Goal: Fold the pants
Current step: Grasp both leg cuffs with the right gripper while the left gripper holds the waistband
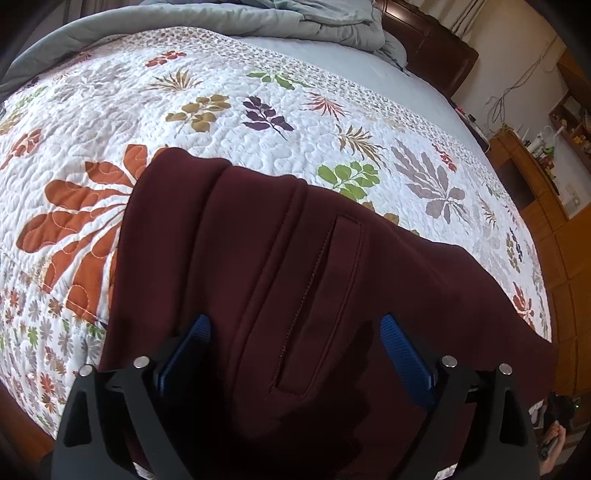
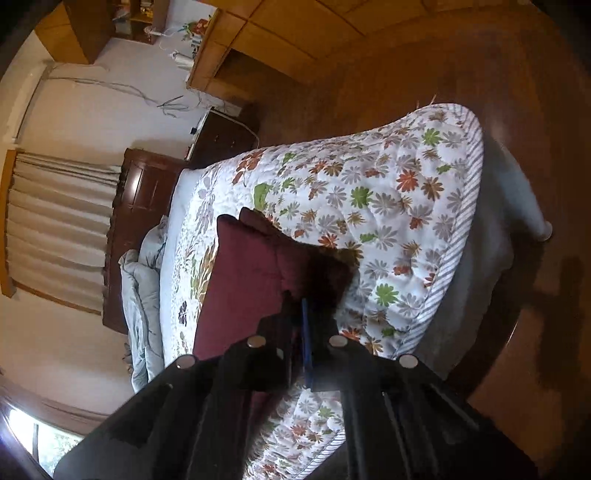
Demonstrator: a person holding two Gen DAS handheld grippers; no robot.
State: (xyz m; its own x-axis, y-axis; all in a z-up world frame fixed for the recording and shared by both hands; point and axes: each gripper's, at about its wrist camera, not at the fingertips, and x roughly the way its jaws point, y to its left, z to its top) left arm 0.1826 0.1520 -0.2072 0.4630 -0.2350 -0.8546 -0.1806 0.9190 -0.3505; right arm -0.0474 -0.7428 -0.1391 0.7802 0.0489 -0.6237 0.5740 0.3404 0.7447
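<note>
Dark maroon pants (image 1: 295,258) lie flat on a floral quilt (image 1: 110,110), a stitched pocket slit facing up. My left gripper (image 1: 295,328) hangs just over them, open, its blue pads (image 1: 199,332) far apart on either side of the pocket and gripping nothing. In the right wrist view, which is rolled sideways, the pants (image 2: 243,273) lie near the quilt's (image 2: 406,203) striped edge. My right gripper (image 2: 303,301) is shut, its tips pinching the shaded edge of the cloth; the pinch point itself is dark.
A bunched grey duvet (image 1: 295,18) lies at the head of the bed against a dark wooden headboard (image 1: 424,44). Wooden cabinets (image 1: 535,192) stand beside the bed. A brown wooden floor (image 2: 517,92) lies past the bed's foot, and a curtain (image 2: 55,221) hangs behind the headboard.
</note>
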